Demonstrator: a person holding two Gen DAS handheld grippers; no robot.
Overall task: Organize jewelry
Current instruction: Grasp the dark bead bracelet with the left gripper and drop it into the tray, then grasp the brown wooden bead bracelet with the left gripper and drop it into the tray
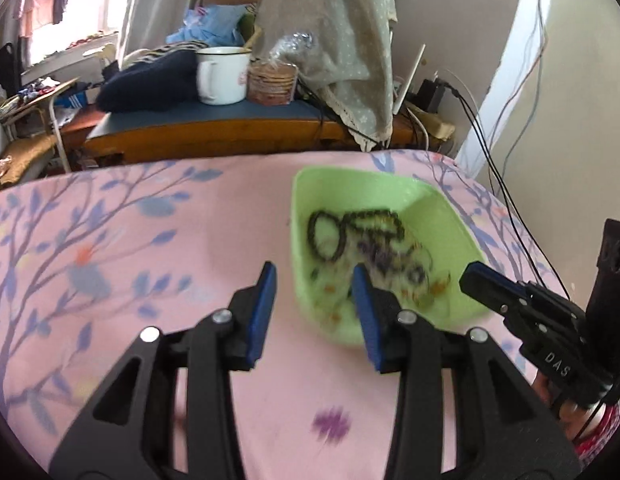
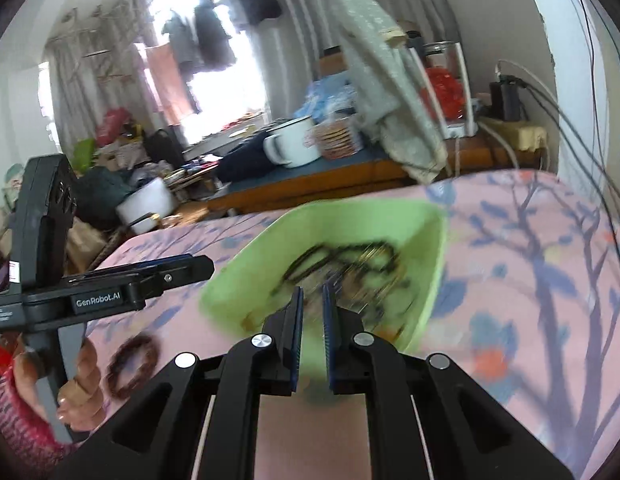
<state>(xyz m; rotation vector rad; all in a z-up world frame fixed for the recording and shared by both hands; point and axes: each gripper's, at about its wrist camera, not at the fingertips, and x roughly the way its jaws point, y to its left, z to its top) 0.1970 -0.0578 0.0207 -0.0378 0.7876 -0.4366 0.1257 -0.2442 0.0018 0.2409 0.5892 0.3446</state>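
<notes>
Left wrist view: left hand-held gripper [image 1: 314, 276] tilts down, jaws apart, empty — right hand-held gripper [image 2: 312, 295] closed.

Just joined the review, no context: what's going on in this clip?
A person holds a gripper in each hand over a pink floral bedspread, sorting jewelry. The left gripper is open and empty at the rim of a green tray full of tangled chains and beads. The right gripper is shut, nothing visibly held, pointing into the tray. One brown beaded bracelet lies on the bedspread.
</notes>
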